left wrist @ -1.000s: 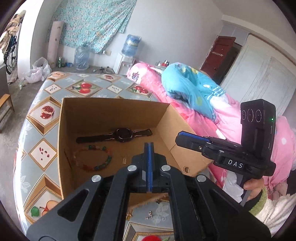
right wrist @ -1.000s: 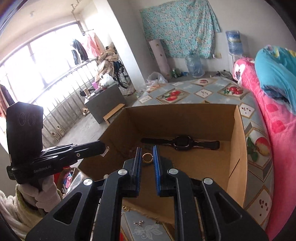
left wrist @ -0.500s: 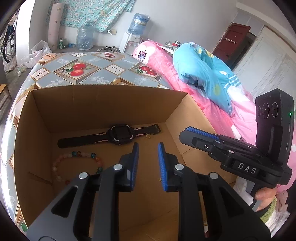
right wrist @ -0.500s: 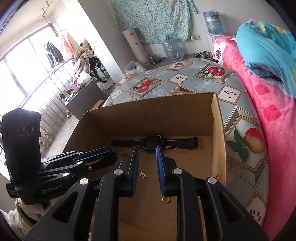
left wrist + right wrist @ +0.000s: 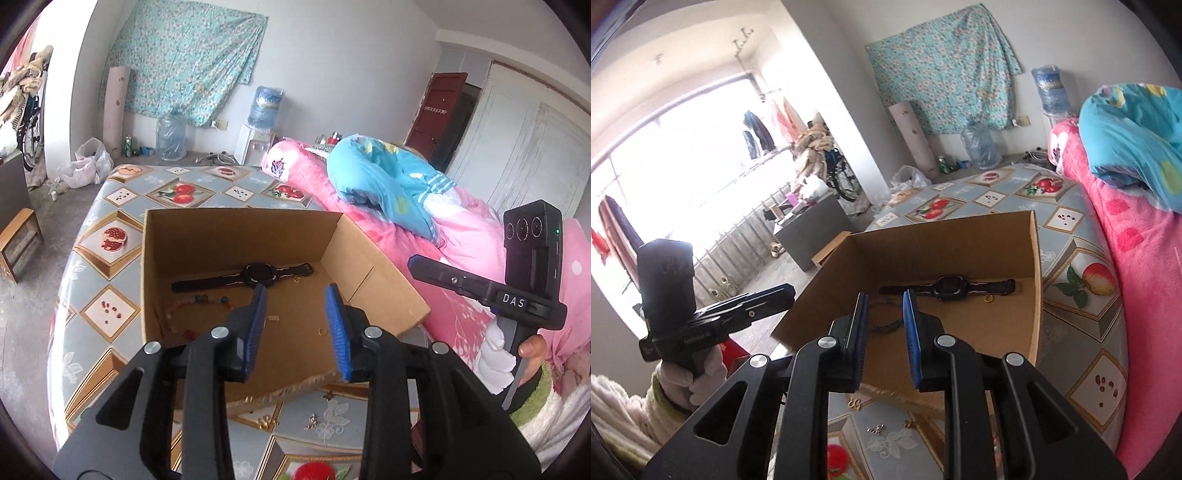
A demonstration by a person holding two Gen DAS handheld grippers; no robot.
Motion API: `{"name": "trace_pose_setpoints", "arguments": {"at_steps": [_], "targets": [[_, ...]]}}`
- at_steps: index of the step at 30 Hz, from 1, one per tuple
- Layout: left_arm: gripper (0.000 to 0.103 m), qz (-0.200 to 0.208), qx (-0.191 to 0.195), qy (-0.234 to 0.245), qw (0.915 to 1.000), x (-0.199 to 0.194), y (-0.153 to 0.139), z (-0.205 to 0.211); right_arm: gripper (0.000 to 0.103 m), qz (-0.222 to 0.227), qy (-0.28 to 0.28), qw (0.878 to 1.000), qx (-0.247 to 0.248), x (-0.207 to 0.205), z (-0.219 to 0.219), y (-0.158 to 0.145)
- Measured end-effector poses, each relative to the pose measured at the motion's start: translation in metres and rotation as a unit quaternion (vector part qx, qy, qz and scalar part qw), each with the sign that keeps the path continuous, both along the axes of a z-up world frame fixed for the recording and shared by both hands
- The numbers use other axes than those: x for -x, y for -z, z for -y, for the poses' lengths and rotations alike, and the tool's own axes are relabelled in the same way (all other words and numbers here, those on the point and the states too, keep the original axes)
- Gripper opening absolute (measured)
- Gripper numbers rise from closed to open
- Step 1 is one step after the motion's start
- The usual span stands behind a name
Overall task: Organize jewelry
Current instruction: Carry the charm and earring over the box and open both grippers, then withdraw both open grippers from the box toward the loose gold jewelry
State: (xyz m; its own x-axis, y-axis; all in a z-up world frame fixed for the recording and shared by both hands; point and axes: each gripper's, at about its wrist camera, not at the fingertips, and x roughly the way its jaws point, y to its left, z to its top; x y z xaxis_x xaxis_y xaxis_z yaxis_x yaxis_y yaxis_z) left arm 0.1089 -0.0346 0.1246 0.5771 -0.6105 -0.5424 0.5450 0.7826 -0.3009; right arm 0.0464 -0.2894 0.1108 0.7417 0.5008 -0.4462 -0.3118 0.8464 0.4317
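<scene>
An open cardboard box (image 5: 236, 232) (image 5: 997, 236) sits on the patterned table. Inside lie a black watch (image 5: 258, 275) (image 5: 947, 286), a beaded bracelet (image 5: 195, 301), a gold ring (image 5: 296, 280) (image 5: 988, 299) by the watch strap, and a second ring (image 5: 322, 331). My left gripper (image 5: 295, 295) is open and empty above the box's near edge. My right gripper (image 5: 884, 301) is open and empty, also over the near edge. Small earrings (image 5: 314, 421) (image 5: 875, 428) lie on the table in front of the box.
A pink quilt (image 5: 461, 240) and blue pillow (image 5: 388, 184) lie right of the table. The table's left edge (image 5: 62, 295) drops to the floor. The right gripper's body (image 5: 517, 280) shows in the left view, the left one's (image 5: 701, 314) in the right view.
Both grippers have drawn back and up from inside the box. The left went from shut to wide open. The ring held between the right fingers a second ago now lies in the box.
</scene>
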Motion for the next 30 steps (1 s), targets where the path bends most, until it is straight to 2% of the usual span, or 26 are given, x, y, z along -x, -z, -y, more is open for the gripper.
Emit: {"name": "trace_pose_setpoints", "arguments": {"at_steps": [2,4,7,10,13,15,20,22,30], "targets": [[0.033,0.009,0.005,-0.007,0.9999,0.020,0.002,-0.018,0.020,0.022,-0.025,0.999,0.002,0.026,-0.010,0.001],[0.033,0.015,0.004,-0.018,0.9997,0.039,0.006,-0.032,0.020,0.022,-0.045,0.999,0.001,0.047,-0.020,0.010],[0.034,-0.003,0.005,-0.027,0.9996,0.058,0.021,-0.048,0.020,-0.017,-0.066,0.998,0.003,0.061,-0.039,0.039],[0.034,-0.030,-0.016,-0.046,0.9984,0.064,0.045,-0.051,0.020,-0.067,-0.057,0.995,0.053,0.061,-0.063,0.078],[0.034,-0.057,-0.033,-0.053,0.9964,0.064,0.075,-0.046,0.020,-0.094,-0.036,0.986,0.134,0.053,-0.086,0.109],[0.034,-0.076,-0.053,-0.051,0.9944,0.060,0.094,-0.038,0.020,-0.118,-0.031,0.981,0.153,0.044,-0.094,0.125],[0.034,-0.065,-0.124,-0.026,0.9898,0.052,0.123,-0.008,0.022,-0.126,-0.023,0.978,0.164,0.032,-0.098,0.131],[0.034,-0.064,-0.130,-0.020,0.9892,0.047,0.130,0.001,0.028,-0.123,-0.021,0.979,0.159,0.032,-0.098,0.130],[0.034,-0.057,-0.144,-0.012,0.9878,0.033,0.138,0.024,0.029,-0.134,-0.011,0.982,0.132,0.029,-0.093,0.131]]}}
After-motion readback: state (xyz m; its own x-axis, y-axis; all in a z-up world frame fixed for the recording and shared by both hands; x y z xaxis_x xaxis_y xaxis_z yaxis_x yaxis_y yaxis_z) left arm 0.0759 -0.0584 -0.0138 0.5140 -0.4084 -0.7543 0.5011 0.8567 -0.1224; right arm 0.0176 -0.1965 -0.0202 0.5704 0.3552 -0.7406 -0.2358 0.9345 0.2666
